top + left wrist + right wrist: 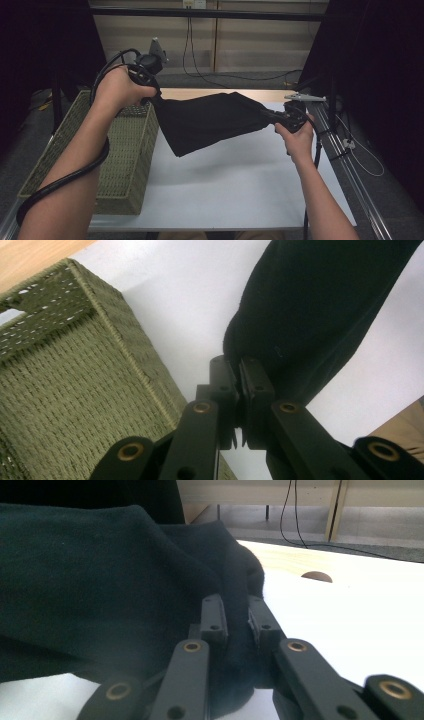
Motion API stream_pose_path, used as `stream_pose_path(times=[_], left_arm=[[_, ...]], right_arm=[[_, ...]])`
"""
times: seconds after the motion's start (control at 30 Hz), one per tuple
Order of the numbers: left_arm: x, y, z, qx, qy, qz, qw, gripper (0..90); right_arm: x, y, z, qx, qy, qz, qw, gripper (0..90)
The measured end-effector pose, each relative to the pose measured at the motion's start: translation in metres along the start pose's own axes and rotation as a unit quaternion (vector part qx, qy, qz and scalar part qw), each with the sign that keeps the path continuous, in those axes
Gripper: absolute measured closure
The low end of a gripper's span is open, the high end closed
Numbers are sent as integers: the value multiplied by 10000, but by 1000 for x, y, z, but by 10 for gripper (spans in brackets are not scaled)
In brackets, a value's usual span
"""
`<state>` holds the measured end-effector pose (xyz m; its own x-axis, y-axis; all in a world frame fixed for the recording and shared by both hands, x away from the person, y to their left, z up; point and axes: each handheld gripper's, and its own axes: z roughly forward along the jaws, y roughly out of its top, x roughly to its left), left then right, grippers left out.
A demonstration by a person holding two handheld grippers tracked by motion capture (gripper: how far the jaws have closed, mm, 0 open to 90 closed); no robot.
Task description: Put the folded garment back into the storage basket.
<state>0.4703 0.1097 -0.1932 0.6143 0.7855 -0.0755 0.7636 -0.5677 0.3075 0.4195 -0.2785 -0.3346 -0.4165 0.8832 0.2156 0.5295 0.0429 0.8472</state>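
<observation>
Two tongs hold one black cloth [207, 122] above the white table [235, 185], its long axis running left to right and sagging at the lower left. At far left, the woven basket [125, 165] shows no visible contents. Left tongs [152, 95] pinch the cloth's left end; right tongs [277, 117] clamp its right end.

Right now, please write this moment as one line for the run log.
left gripper: shut on black cloth | right gripper: shut on black cloth | cloth: held above white table | woven basket: left of cloth
</observation>
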Motion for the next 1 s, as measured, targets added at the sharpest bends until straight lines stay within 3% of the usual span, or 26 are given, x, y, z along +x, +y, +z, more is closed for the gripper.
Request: stream_pose_path(times=[0.3,0.63,1.0], left_arm=[[6,-8,-11,-8,-33,-118,9999,864],[12,-18,-34,10,113,-247,9996,865],[23,-34,-41,29,193,-428,9989,865]], right_arm=[[7,13,2,-19,76,-47,10000,808],[22,33,7,-65,203,-206,9996,808],[37,44,20,-73,395,-293,9988,808]])
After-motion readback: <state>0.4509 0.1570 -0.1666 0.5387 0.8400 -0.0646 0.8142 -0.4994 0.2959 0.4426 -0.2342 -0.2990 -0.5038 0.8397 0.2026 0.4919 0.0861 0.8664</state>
